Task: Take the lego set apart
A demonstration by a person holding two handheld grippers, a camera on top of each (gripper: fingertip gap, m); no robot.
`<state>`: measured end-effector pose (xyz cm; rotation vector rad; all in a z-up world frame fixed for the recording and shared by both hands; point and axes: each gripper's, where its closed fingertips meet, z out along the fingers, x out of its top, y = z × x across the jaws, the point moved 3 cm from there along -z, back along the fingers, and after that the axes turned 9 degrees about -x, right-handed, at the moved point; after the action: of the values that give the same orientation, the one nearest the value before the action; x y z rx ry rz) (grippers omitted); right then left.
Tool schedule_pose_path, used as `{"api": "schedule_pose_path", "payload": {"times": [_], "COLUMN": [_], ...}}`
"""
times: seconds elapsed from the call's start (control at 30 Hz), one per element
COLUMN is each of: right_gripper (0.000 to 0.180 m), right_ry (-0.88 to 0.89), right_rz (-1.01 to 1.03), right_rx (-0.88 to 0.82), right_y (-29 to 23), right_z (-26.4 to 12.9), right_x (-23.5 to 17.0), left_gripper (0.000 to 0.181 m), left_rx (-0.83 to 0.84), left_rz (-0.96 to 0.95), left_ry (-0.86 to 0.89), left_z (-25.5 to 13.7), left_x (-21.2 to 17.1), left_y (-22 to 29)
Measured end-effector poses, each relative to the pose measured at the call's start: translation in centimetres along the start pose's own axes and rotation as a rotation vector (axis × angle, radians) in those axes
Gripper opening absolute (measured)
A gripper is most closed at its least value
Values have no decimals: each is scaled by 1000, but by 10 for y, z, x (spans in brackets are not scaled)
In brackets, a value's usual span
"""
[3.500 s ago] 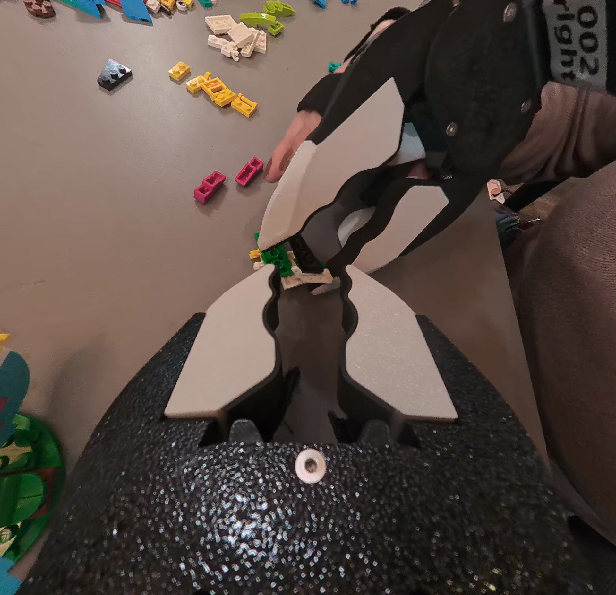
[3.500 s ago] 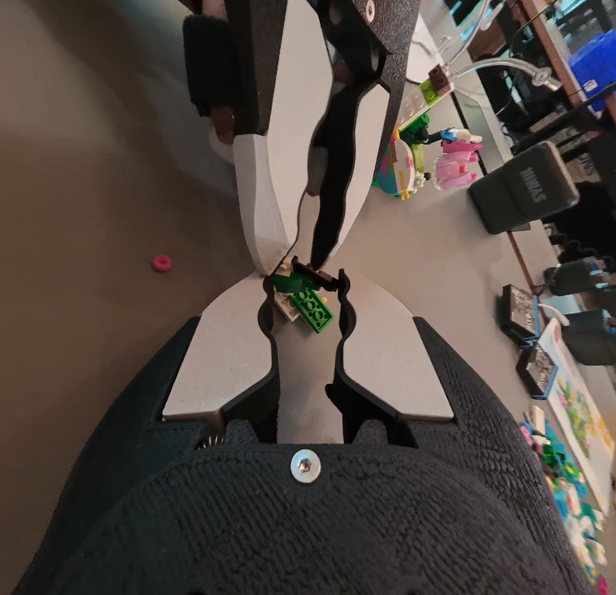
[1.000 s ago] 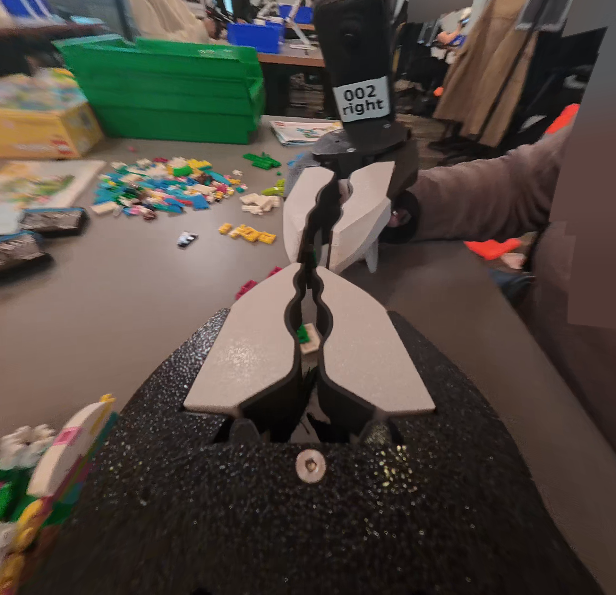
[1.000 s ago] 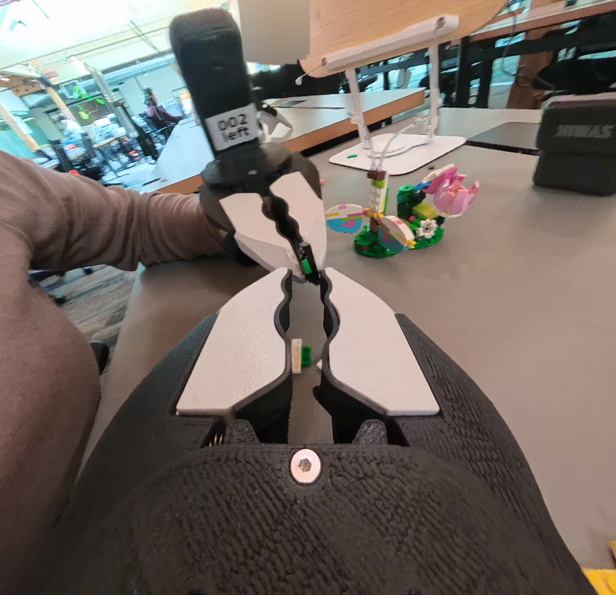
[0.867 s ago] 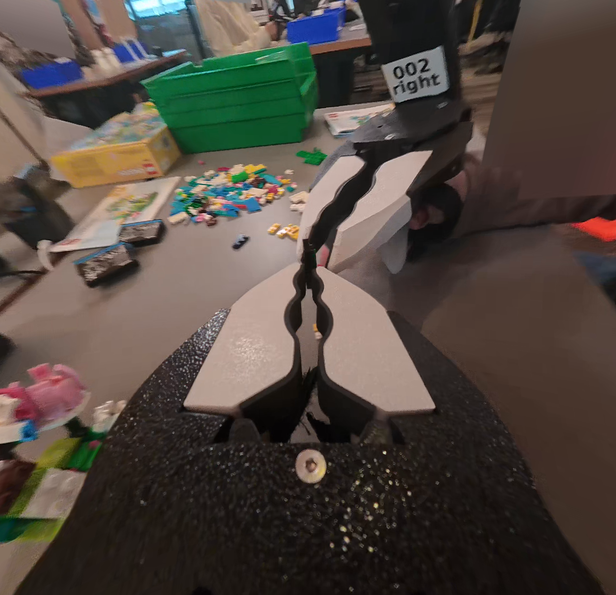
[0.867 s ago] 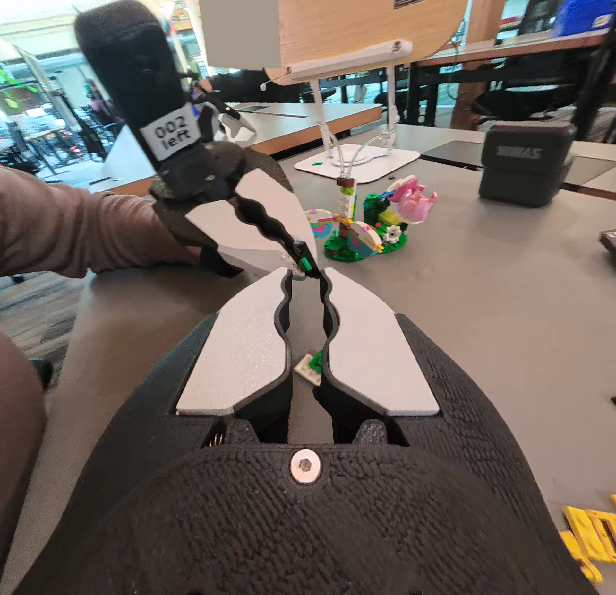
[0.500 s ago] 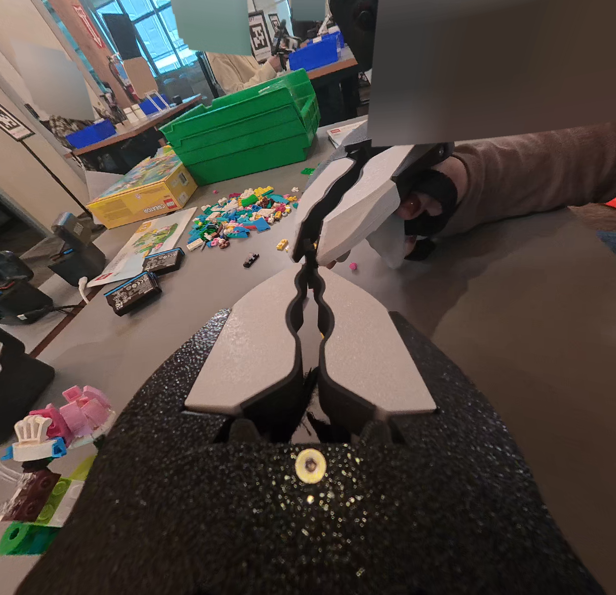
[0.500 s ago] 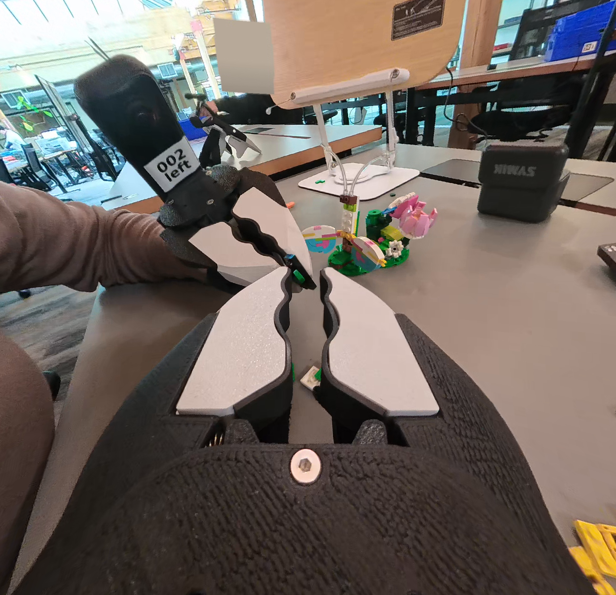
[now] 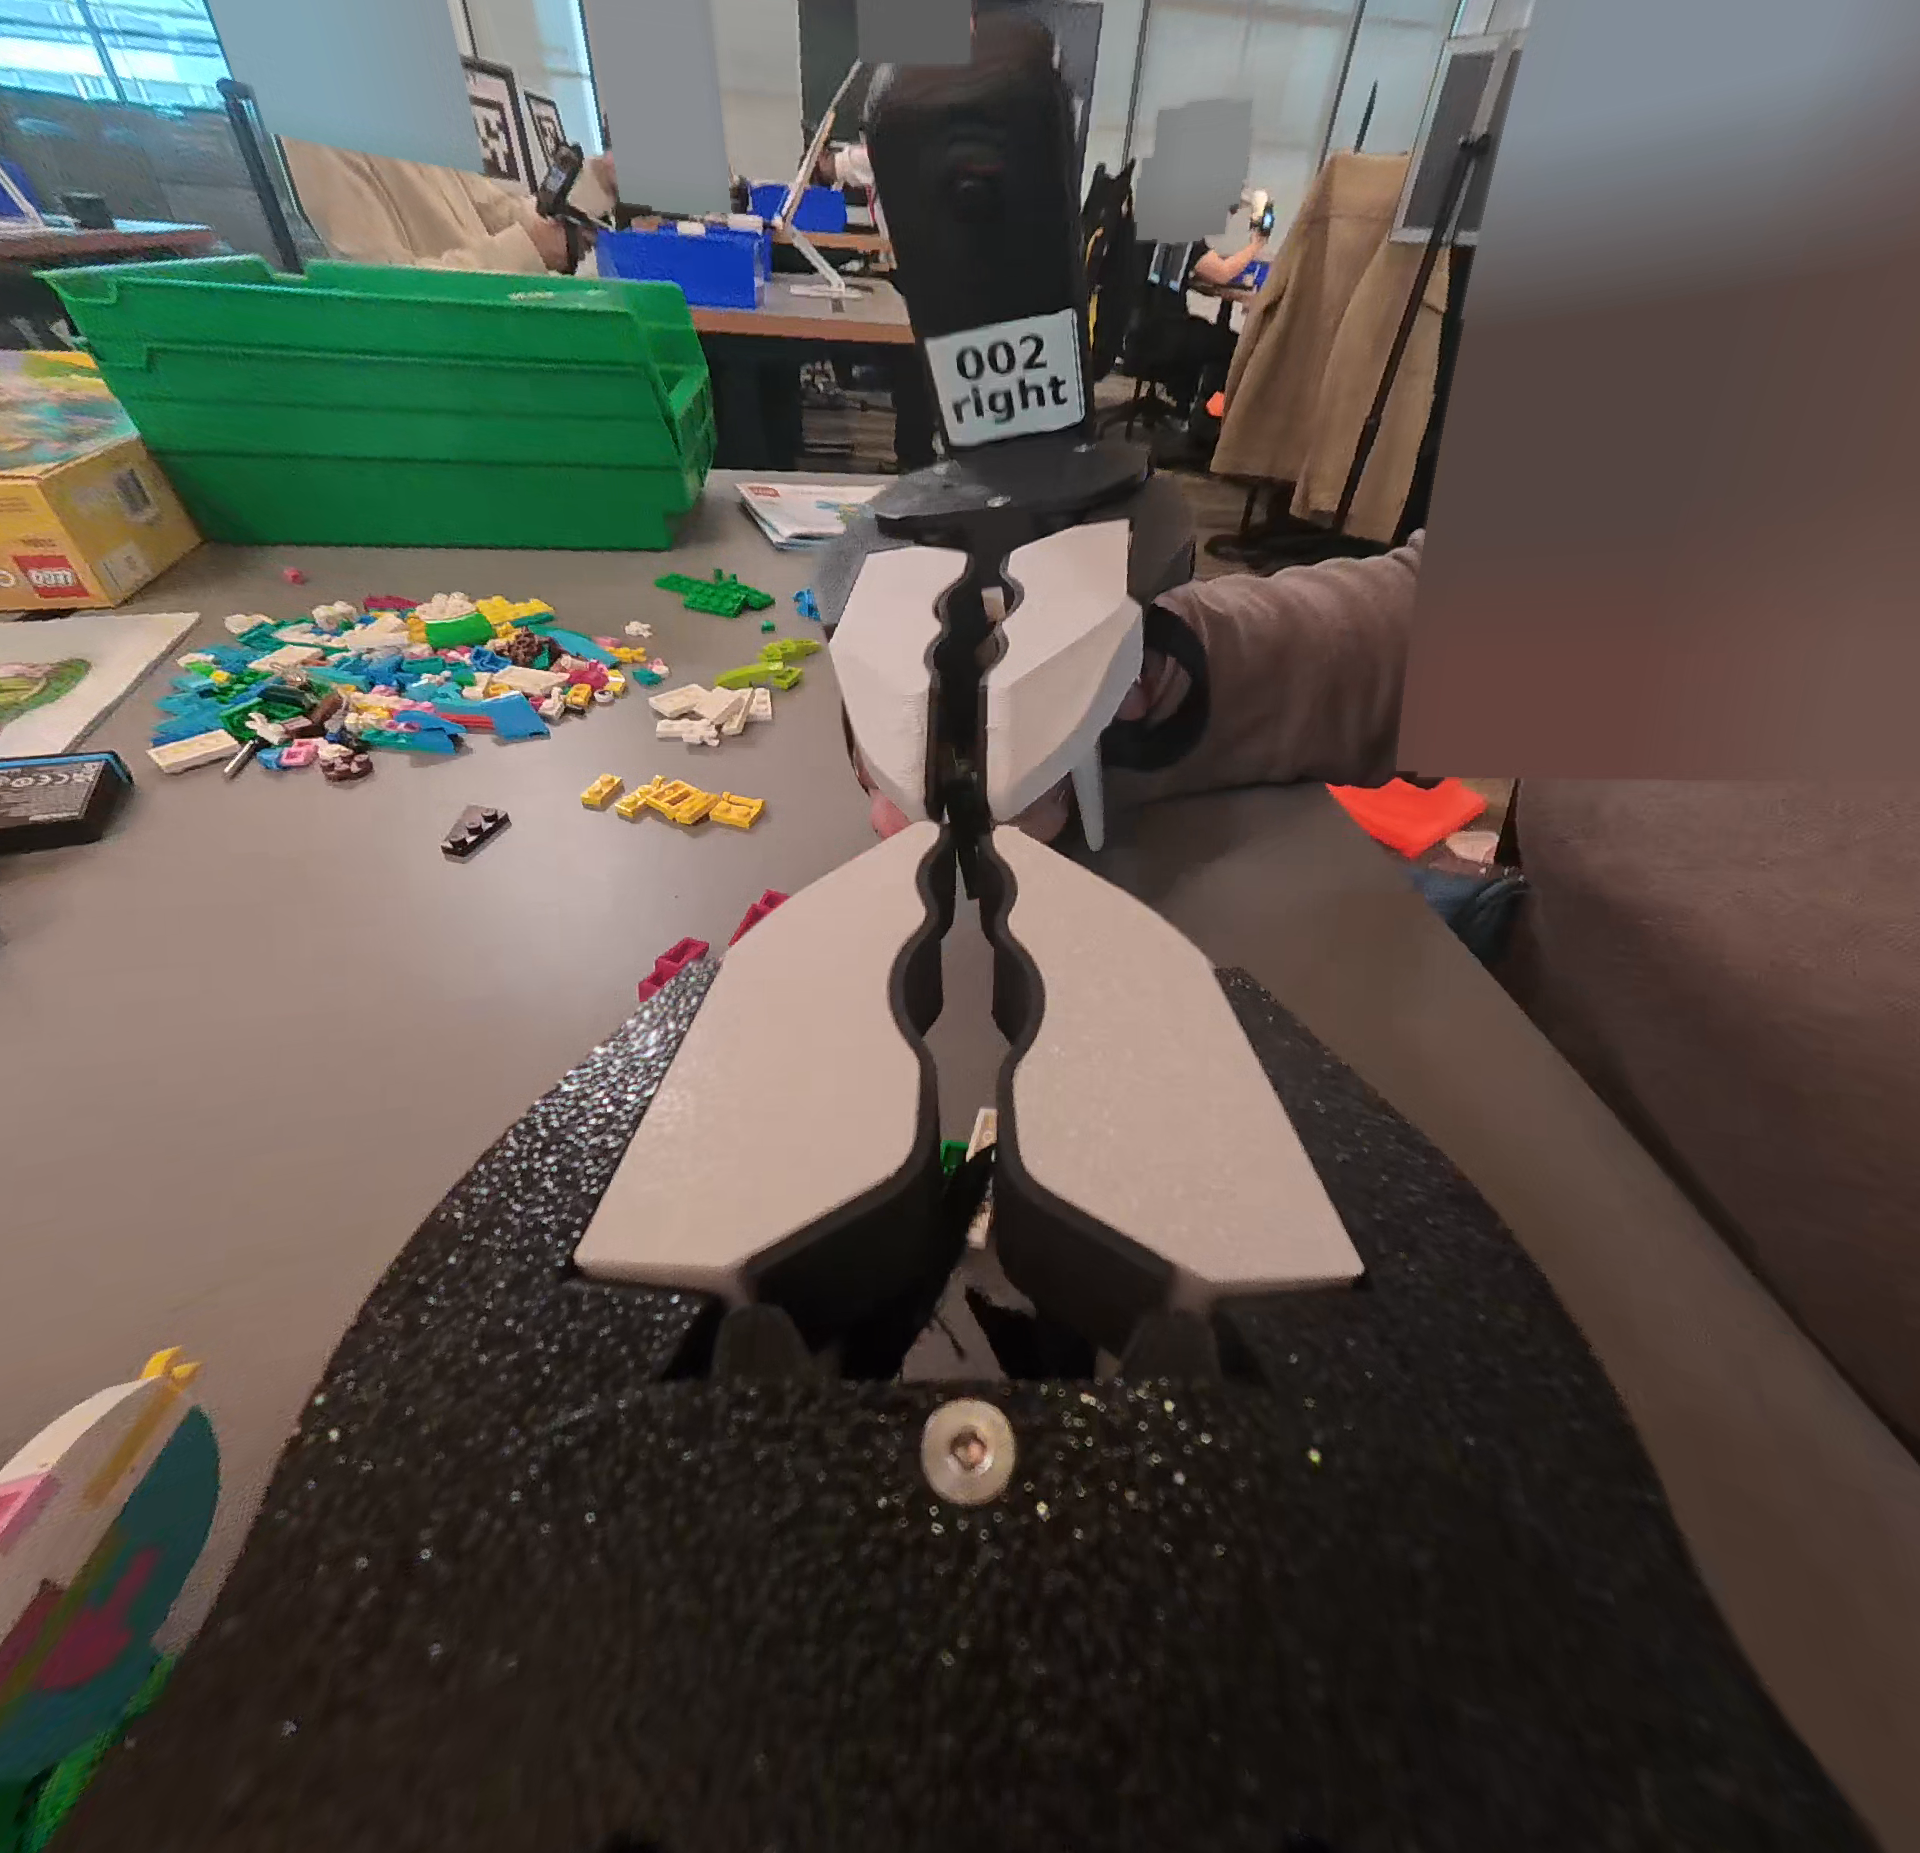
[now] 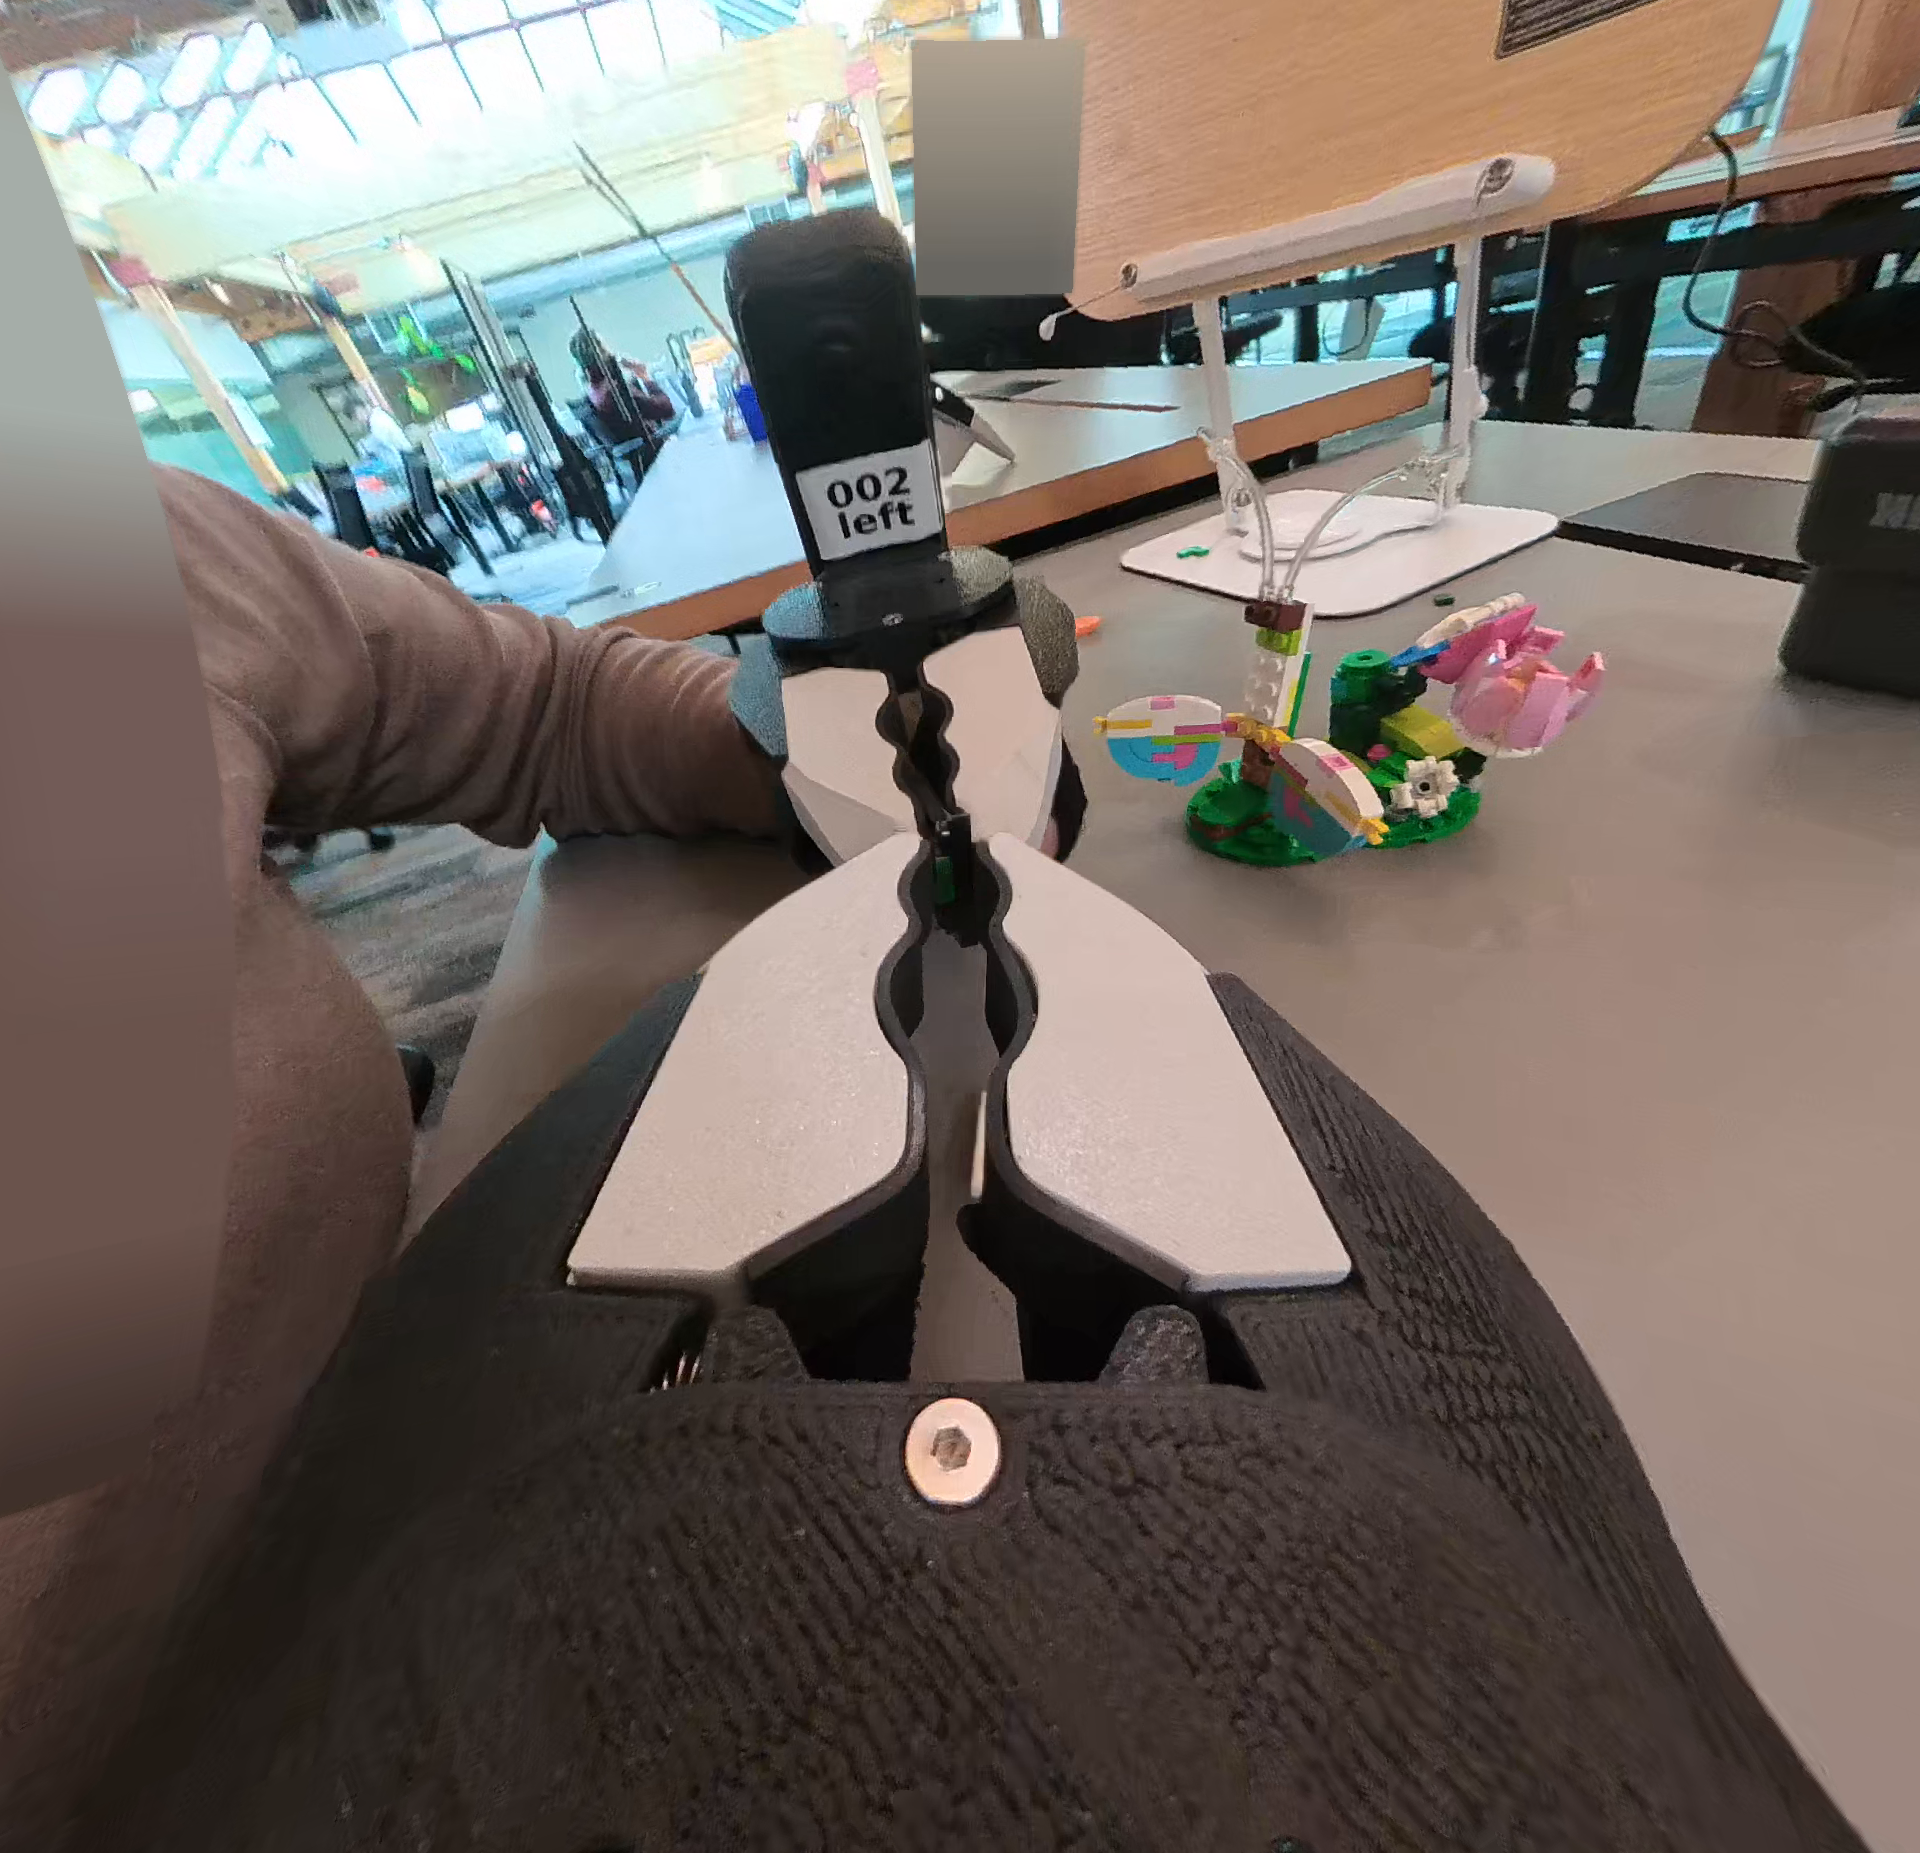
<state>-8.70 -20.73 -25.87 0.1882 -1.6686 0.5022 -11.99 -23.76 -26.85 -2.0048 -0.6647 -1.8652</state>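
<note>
Grey office table [image 9: 312, 1024] below, I hold both grippers tip to tip, left gripper [image 9: 964, 858] and right gripper [image 10: 951, 868] each pinched narrow on one tiny black-and-green brick piece [image 10: 948, 873]; light, rigid, likely slippery, best gripped by its ends.

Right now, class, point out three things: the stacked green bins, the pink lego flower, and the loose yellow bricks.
green bins [image 9: 395, 432], left wrist view, front wall.
pink lego flower [image 10: 1512, 686], right wrist view, petals.
yellow bricks [image 9: 681, 801], left wrist view, middle brick.

Brick pile [image 9: 384, 676] on table [image 9: 260, 972], before stacked bins [image 9: 416, 421]; box [image 9: 73, 515] left of bins.
</note>
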Motion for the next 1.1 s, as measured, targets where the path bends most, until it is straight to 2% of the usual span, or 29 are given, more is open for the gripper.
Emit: {"api": "schedule_pose_path", "payload": {"times": [0.1, 0.17, 0.23, 0.4, 0.5, 0.6, 0.73, 0.83, 1.1], "right_gripper": [5, 5, 5, 5, 5, 5, 16, 17, 6], "right_ry": [52, 98, 119, 122, 130, 136, 118, 77, 23], "right_rz": [117, 216, 284, 308, 325, 345, 205, 80, -82], "right_rx": [27, 52, 70, 93, 102, 110, -35, -82, -152], "right_y": [3, 7, 11, 8, 8, 8, 15, 13, 11], "right_z": [0, -3, -4, -1, 0, 0, 0, -1, 0], "right_x": [5, 9, 11, 9, 8, 8, 7, 6, 2], "left_gripper": [5, 17, 20, 16, 5, 2, 2, 2, 2], "left_rx": [19, 42, 43, 80, 46, 54, 97, 89, 127], "left_rz": [5, 10, -5, -41, -24, -31, -52, -53, -45], "left_ry": [43, 47, 62, 68, 75, 58, 35, 35, 0], "left_z": [-2, -3, -1, -2, 0, -1, -4, -3, -4], "left_x": [4, 5, 7, 8, 7, 5, 5, 5, 4], "left_y": [-2, -3, -2, -6, -2, -5, -11, -9, -12]}}
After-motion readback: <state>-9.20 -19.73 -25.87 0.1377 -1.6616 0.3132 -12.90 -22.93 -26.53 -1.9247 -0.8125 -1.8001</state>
